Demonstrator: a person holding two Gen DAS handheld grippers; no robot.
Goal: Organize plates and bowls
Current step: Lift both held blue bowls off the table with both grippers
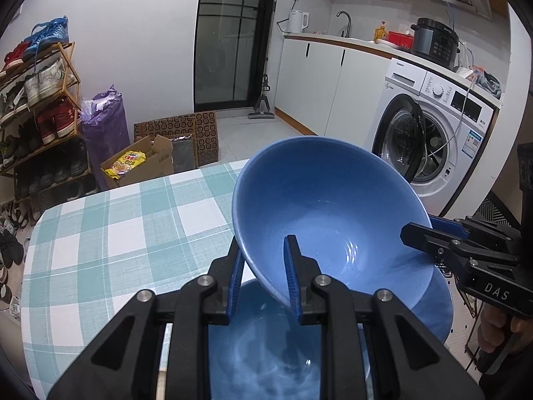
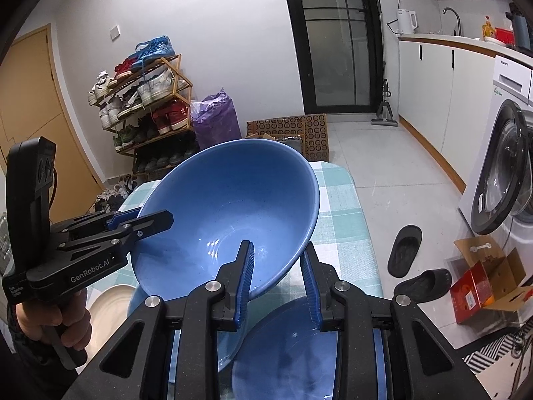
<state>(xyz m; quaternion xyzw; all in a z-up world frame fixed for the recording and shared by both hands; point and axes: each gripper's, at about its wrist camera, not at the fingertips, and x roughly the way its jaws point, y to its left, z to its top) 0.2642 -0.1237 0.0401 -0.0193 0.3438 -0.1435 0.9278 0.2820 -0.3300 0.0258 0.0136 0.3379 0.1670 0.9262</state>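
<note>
A large blue bowl [image 1: 333, 206] [image 2: 226, 200] hangs tilted above the checked tablecloth [image 1: 116, 233] [image 2: 343, 220], held by both grippers. My left gripper [image 1: 265, 256] is shut on the near rim, one pad inside and one outside; in the right wrist view it [image 2: 146, 220] clamps the bowl's left rim. My right gripper [image 2: 278, 256] is shut on the opposite rim and enters the left wrist view from the right [image 1: 429, 228]. Below the bowl lie a blue plate [image 1: 266, 350] [image 2: 286, 350] and a cream plate [image 2: 106, 303].
A second blue dish [image 1: 436, 306] shows under the bowl's right side. Beyond the table stand a shoe rack [image 1: 40, 106], an opened cardboard box [image 1: 140, 163] and a washing machine [image 1: 429, 133]. Black slippers [image 2: 404, 250] and an orange box [image 2: 483, 286] lie on the floor.
</note>
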